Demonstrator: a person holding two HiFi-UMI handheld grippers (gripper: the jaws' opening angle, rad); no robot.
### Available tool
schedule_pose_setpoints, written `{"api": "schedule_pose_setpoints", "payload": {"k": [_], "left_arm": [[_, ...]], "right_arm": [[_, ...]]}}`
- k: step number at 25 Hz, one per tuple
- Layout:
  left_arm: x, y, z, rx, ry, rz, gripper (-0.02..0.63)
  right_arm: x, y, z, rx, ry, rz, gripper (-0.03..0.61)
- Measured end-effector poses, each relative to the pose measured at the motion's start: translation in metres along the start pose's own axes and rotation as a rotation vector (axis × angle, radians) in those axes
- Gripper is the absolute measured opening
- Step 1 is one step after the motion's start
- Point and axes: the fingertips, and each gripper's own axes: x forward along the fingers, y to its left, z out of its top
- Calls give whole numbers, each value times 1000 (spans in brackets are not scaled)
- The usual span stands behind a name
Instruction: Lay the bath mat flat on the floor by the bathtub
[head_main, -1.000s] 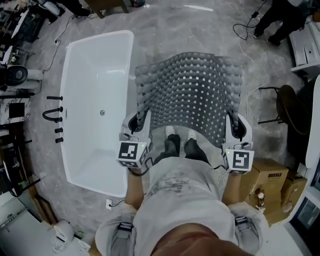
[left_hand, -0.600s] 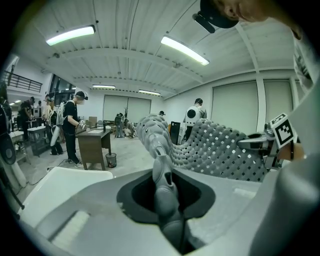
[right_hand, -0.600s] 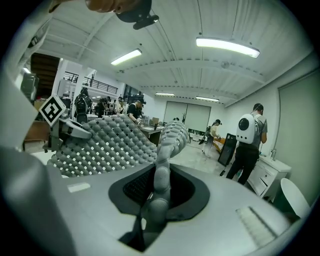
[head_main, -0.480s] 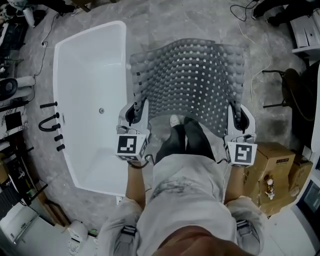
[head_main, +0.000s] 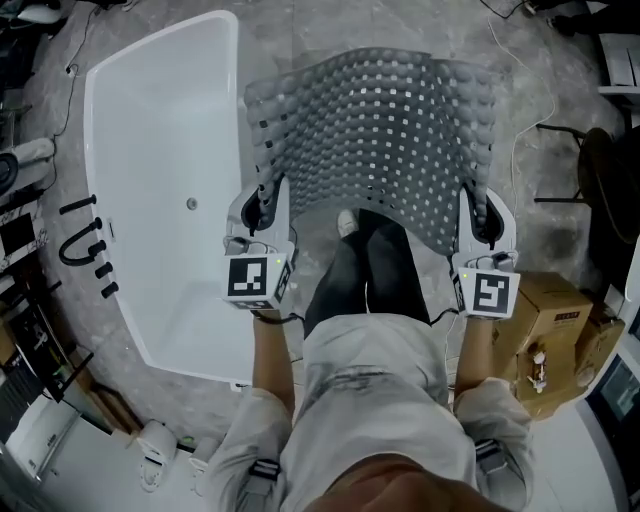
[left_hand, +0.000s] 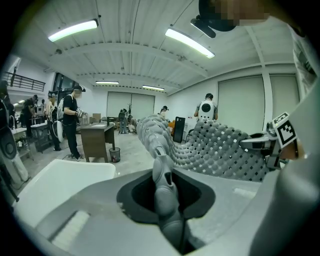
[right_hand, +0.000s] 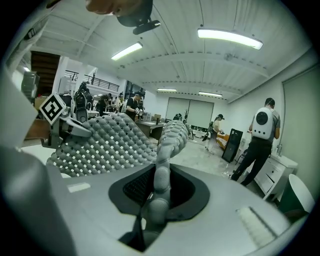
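Observation:
A grey perforated bath mat (head_main: 385, 130) hangs stretched in the air between my two grippers, bowed like an arch above the floor. My left gripper (head_main: 258, 215) is shut on the mat's near left corner, beside the white bathtub (head_main: 165, 190). My right gripper (head_main: 483, 222) is shut on the near right corner. In the left gripper view the mat's edge (left_hand: 161, 155) runs pinched between the jaws, and the mat sweeps away toward the other gripper (left_hand: 270, 142). In the right gripper view the mat (right_hand: 167, 145) is likewise clamped. My legs and shoes show under the mat.
Black taps (head_main: 85, 240) stand at the tub's left side. Cardboard boxes (head_main: 555, 335) sit at the right, close to my right arm. A black chair (head_main: 605, 180) stands further right, with cables on the floor. People stand further off in the hall (left_hand: 70, 122).
The tub and floor have slid left and down in the head view. Both grippers keep their hold; the mat sits slightly higher and more spread.

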Motion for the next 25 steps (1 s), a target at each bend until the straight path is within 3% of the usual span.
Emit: {"api": "schedule_pose_setpoints", "payload": {"k": [7, 12, 15, 21, 25], "left_arm": [[13, 29, -14, -21, 13, 43, 58], [-7, -20, 3, -32, 15, 16, 57], [0, -19, -8, -46, 37, 11, 58], [-47, -36, 57, -55, 29, -9, 57], [-45, -30, 44, -57, 46, -4, 58]], "right_arm": [[35, 10, -8, -6, 22, 31, 66], [-21, -17, 3, -22, 30, 11, 66], [-15, -17, -9, -25, 57, 15, 66], [-63, -25, 66, -41, 63, -11, 66], [-58, -15, 58, -53, 72, -10, 66]]}}
